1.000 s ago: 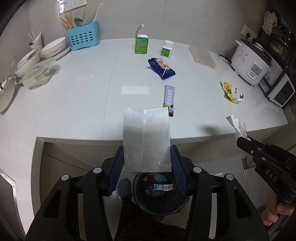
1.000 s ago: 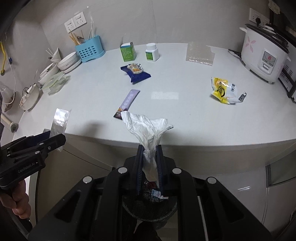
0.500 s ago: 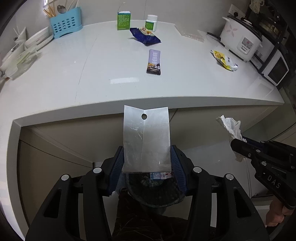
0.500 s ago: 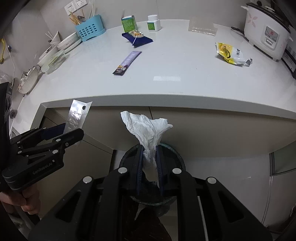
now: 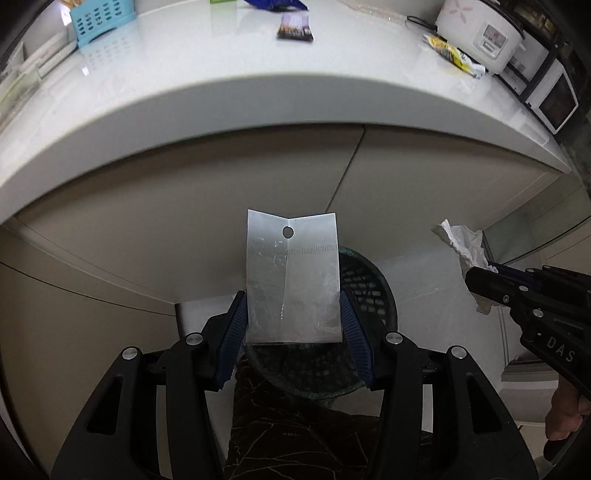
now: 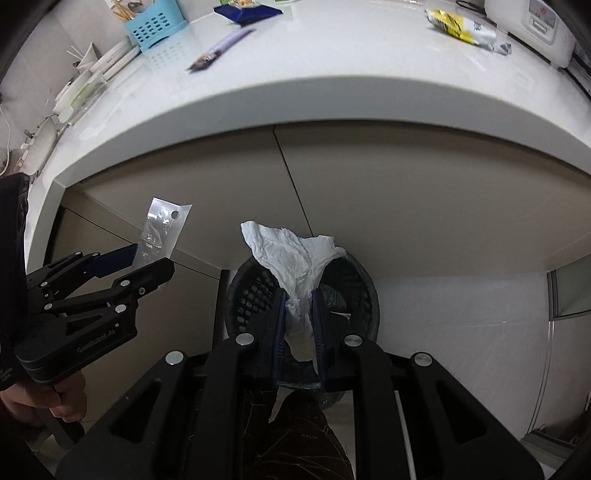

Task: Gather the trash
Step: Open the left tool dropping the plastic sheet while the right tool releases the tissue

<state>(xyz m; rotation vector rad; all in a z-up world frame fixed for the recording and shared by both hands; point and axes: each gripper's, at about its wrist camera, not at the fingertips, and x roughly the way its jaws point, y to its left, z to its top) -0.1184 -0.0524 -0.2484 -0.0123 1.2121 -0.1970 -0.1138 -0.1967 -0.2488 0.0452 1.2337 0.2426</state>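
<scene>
My left gripper [image 5: 291,306] is shut on a clear plastic bag [image 5: 291,277] with a punched hole, held upright between its blue pads. Directly below it stands a dark mesh trash basket [image 5: 369,288] on the floor. My right gripper [image 6: 298,299] is shut on a crumpled white tissue [image 6: 291,254], which fans out above the fingers, over the same trash basket [image 6: 251,295]. From the right wrist view the left gripper [image 6: 147,258] and its plastic bag [image 6: 162,229] appear at the left. In the left wrist view the right gripper [image 5: 480,277] with its tissue [image 5: 461,243] is at the right.
A white counter [image 5: 221,96] overhangs beige cabinet doors [image 5: 258,177]. On it lie a purple wrapper [image 6: 218,48], a blue snack bag [image 6: 243,13] and a yellow packet [image 6: 458,26]. A blue utensil holder [image 5: 103,18], a rice cooker [image 5: 484,33] and stacked dishes [image 6: 110,61] stand further back.
Both grippers have sunk from counter height to below the counter's edge, still holding the bag and the tissue. The trash basket has grown larger beneath them.
</scene>
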